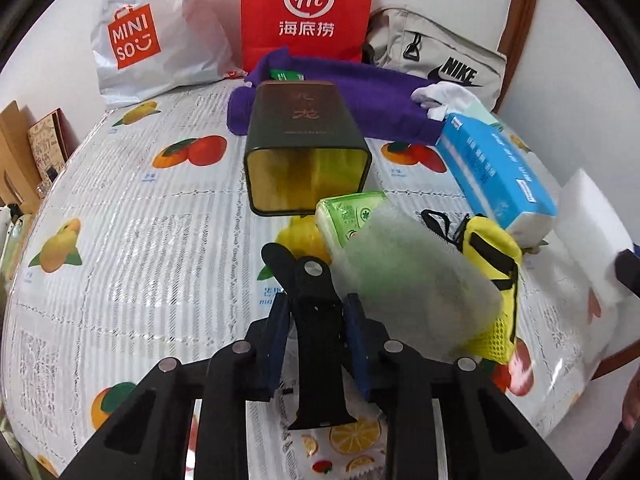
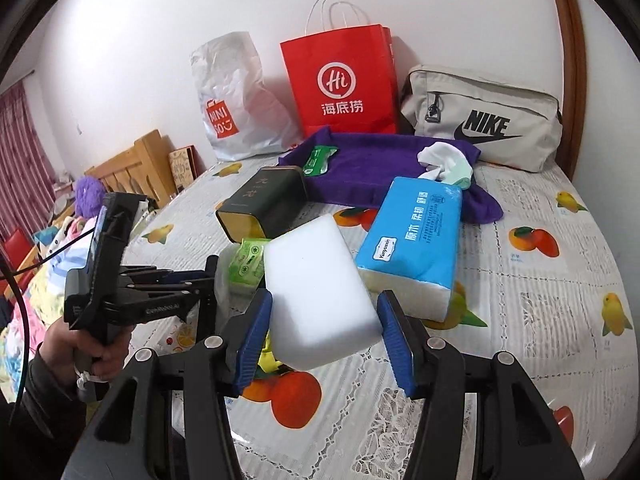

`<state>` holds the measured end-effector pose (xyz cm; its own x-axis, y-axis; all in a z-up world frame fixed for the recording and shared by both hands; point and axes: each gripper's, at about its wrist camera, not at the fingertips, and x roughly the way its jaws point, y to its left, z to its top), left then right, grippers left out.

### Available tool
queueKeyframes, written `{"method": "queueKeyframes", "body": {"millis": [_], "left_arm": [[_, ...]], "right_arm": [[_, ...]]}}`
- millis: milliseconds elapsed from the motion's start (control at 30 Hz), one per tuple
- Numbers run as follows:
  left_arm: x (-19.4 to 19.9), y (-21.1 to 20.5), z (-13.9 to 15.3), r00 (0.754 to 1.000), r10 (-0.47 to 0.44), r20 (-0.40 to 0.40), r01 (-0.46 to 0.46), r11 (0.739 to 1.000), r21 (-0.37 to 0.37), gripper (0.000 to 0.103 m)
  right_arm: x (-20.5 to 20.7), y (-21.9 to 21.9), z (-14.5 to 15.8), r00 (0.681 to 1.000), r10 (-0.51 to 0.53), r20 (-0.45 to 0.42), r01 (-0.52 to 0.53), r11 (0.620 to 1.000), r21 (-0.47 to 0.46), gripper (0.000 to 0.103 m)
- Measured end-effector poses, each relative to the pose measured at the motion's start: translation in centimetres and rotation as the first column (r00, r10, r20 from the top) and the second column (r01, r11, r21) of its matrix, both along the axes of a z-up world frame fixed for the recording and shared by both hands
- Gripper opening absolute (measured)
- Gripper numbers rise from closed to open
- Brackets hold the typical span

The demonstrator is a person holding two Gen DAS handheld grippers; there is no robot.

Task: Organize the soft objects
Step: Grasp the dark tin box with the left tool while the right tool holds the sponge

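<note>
My left gripper (image 1: 316, 340) is shut on a black strap (image 1: 316, 344), held low over the fruit-print tablecloth (image 1: 140, 240). Right of it a translucent white foam piece (image 1: 420, 276) leans over a green tissue pack (image 1: 352, 212) and a yellow mesh pouch (image 1: 496, 280). My right gripper (image 2: 326, 324) holds a white sponge block (image 2: 320, 292) between its blue pads (image 2: 256, 336), above the cloth. The left gripper shows at the left of the right wrist view (image 2: 200, 280). A blue tissue pack (image 2: 412, 240) lies just beyond the sponge.
A dark tin (image 1: 306, 148) lies on its side, open end toward me. Behind it are a purple towel (image 1: 360, 96), white socks (image 1: 444, 96), a red paper bag (image 1: 308, 12), a white Miniso bag (image 1: 152, 36) and a grey Nike bag (image 1: 436, 60).
</note>
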<state>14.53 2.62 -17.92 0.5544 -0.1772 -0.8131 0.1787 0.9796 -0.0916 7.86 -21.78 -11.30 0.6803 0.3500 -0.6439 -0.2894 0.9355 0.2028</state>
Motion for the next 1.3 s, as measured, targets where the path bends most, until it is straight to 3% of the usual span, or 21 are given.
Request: {"method": "queueKeyframes", "body": {"millis": [133, 267, 400, 500, 567, 667, 800, 900, 1000, 1067, 1300], "left_arm": [[-0.6, 0.6, -0.7, 0.999, 0.024, -0.031, -0.024, 1.000, 0.019, 0.028], [-1.6, 1.0, -1.0, 0.997, 0.038, -0.060, -0.036, 0.999, 0.039, 0.050], [-2.6, 0.2, -1.0, 0.999, -0.001, -0.052, 0.003, 0.999, 0.041, 0.052], [-2.3, -0.5, -1.4, 0.999, -0.008, -0.052, 0.011, 0.998, 0.061, 0.050], [-2.2, -0.3, -1.5, 0.999, -0.006, -0.052, 0.007, 1.000, 0.021, 0.030], [-2.2, -0.1, -1.3, 0.999, -0.003, -0.052, 0.004, 1.000, 0.029, 0.022], [-2.6, 0.5, -1.0, 0.998, 0.007, -0.060, -0.004, 0.999, 0.039, 0.022], [-2.6, 0.8, -1.4, 0.998, 0.022, -0.061, -0.019, 0.999, 0.049, 0.032], [-2.6, 1.0, -1.6, 0.999, 0.015, -0.047, -0.014, 0.999, 0.031, 0.032], [-2.6, 0.8, -1.6, 0.999, -0.009, -0.046, 0.010, 1.000, 0.009, 0.021], [-2.4, 0.9, -1.5, 0.998, -0.008, -0.063, 0.009, 1.000, 0.017, 0.025]], "right_arm": [[-0.3, -0.1, -0.2, 1.000, 0.001, -0.002, -0.001, 1.000, 0.009, 0.054], [-0.4, -0.3, -0.4, 1.000, 0.000, -0.012, 0.000, 1.000, 0.016, 0.054], [-0.6, -0.2, -0.5, 1.000, 0.000, -0.015, 0.000, 1.000, 0.020, 0.055], [-0.7, -0.2, -0.7, 1.000, -0.001, -0.021, 0.002, 1.000, 0.023, 0.055], [-0.8, -0.3, -0.7, 1.000, -0.003, -0.022, 0.003, 1.000, 0.021, 0.055], [-1.0, -0.6, -0.8, 1.000, -0.011, -0.025, 0.012, 1.000, 0.006, 0.055], [-1.3, -1.5, -1.5, 0.998, -0.039, -0.043, 0.038, 0.999, -0.023, 0.054], [-1.3, -2.6, -2.7, 0.995, -0.070, -0.073, 0.067, 0.997, -0.040, 0.055], [-1.0, -3.5, -4.1, 0.990, -0.086, -0.107, 0.081, 0.995, -0.050, 0.055], [-0.8, -3.7, -5.2, 0.986, -0.090, -0.137, 0.083, 0.995, -0.061, 0.055], [-0.3, -3.9, -7.7, 0.978, -0.080, -0.191, 0.071, 0.996, -0.052, 0.058]]}}
